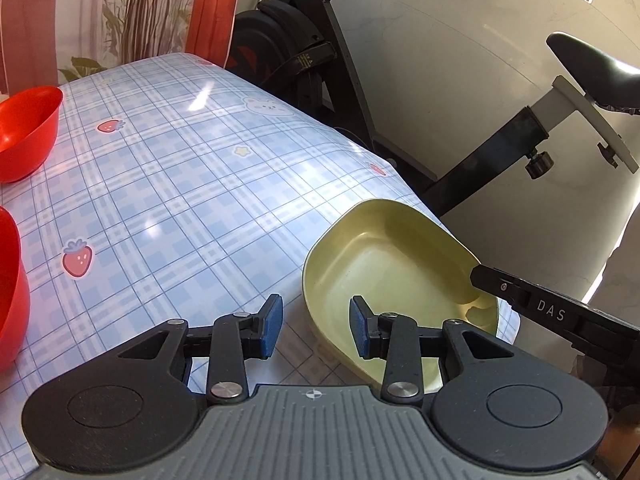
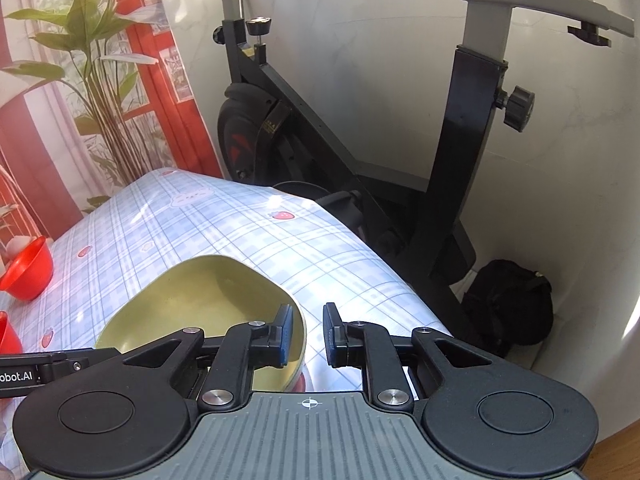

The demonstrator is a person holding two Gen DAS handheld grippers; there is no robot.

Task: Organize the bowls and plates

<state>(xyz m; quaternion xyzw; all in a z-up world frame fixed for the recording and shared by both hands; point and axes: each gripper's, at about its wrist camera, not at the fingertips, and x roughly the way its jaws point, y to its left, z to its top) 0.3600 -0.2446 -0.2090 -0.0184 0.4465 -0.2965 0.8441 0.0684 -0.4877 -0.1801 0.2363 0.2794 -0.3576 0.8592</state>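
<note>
A pale yellow-green bowl (image 1: pixel 400 272) sits on the blue plaid tablecloth (image 1: pixel 180 184) near the table's right edge. My left gripper (image 1: pixel 316 330) is open, its jaws either side of the bowl's near-left rim, one pad outside and one inside. My right gripper (image 2: pixel 306 334) is open, straddling the bowl's (image 2: pixel 208 300) right rim; its body also shows in the left wrist view (image 1: pixel 540 308). Two red bowls (image 1: pixel 28 132) (image 1: pixel 10 292) stand at the left; they also show in the right wrist view (image 2: pixel 28 268).
A black exercise bike (image 2: pixel 360 152) stands right behind the table edge, with a black bag (image 2: pixel 508 308) on the floor. A red curtain and plant backdrop (image 2: pixel 100 80) stands behind the table. Something white (image 2: pixel 16 245) lies behind the far red bowl.
</note>
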